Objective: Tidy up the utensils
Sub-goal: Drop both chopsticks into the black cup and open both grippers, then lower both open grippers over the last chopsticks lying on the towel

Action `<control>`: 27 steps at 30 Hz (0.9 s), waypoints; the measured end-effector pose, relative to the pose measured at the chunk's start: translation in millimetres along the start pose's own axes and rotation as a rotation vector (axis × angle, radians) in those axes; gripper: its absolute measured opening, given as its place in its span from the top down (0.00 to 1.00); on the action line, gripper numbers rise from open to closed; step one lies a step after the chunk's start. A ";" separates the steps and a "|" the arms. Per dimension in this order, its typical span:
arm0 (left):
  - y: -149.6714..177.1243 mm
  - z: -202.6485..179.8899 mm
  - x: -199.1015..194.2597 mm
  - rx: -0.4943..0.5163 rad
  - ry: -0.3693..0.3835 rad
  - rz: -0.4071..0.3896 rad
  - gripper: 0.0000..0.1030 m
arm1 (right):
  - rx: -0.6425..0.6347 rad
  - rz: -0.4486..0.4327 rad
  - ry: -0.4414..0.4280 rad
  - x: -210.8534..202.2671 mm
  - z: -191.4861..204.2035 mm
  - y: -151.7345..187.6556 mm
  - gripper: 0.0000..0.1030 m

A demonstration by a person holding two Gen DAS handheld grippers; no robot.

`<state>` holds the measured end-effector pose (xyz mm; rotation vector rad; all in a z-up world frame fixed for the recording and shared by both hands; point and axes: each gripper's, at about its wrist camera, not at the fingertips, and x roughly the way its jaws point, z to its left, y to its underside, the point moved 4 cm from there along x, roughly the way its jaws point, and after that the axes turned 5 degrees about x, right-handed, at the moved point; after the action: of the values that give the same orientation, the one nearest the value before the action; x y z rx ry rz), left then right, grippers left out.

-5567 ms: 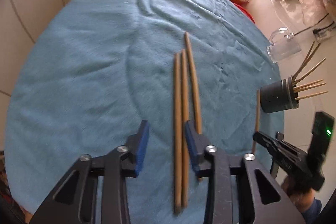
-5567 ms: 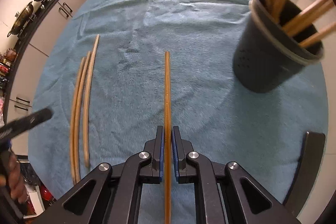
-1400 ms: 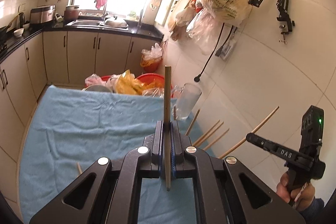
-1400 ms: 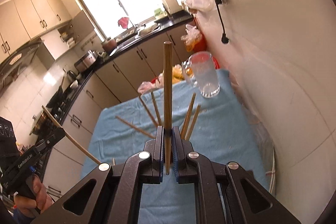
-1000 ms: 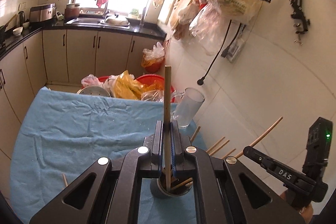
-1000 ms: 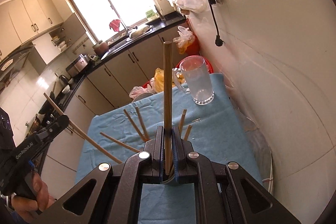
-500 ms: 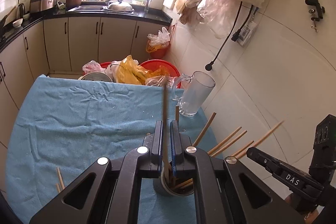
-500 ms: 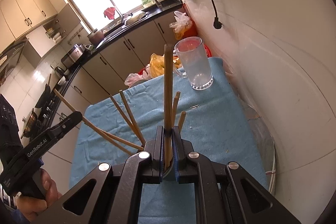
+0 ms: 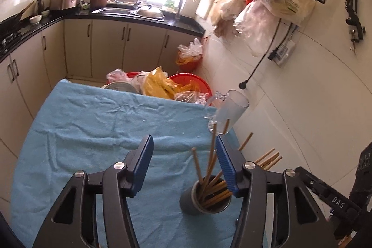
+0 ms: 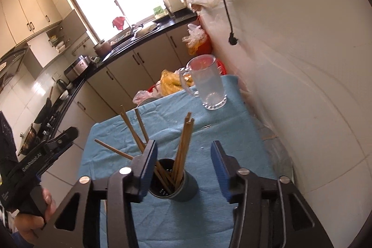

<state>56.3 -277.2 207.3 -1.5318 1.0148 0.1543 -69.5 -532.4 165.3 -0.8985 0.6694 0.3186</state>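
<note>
A dark grey holder cup (image 9: 197, 201) (image 10: 188, 187) stands on the blue cloth (image 9: 93, 122) and holds several wooden chopsticks (image 9: 210, 162) (image 10: 183, 145), which fan out above its rim. My left gripper (image 9: 183, 148) hangs just above the cup, its jaws opening, and the pads press on nothing. The cup's right side sits behind its right finger (image 9: 224, 164). My right gripper (image 10: 183, 148) is over the same cup with jaws opening, and the chopsticks rise free between its fingers. Each gripper also shows at the edge of the other's view: right gripper (image 9: 325, 192), left gripper (image 10: 46, 148).
A clear glass mug (image 9: 229, 108) (image 10: 209, 85) stands at the cloth's far right corner, by the white wall. Red basins and plastic bags (image 9: 162, 85) lie beyond the table's far edge. A hand (image 10: 34, 224) holds the left gripper's handle.
Both grippers were shut on an upright chopstick each and have spread their jaws. The two chopsticks now stand in the cup. The left view has tipped down towards the cup.
</note>
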 end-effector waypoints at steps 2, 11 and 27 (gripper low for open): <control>3.0 9.8 -6.4 -0.022 -0.008 0.000 0.44 | 0.011 -0.007 0.007 -6.0 -4.3 1.7 0.38; 38.0 71.0 -25.8 -0.139 -0.078 0.067 0.37 | 0.043 0.051 0.036 -6.2 -14.3 36.4 0.29; 165.1 190.1 -13.8 -0.403 -0.209 0.396 0.37 | -0.115 0.318 0.038 49.8 32.7 128.4 0.29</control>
<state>22.7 -88.1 43.8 -1.6110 1.1539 0.8229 -85.5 -430.6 68.2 -0.9088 0.8372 0.6300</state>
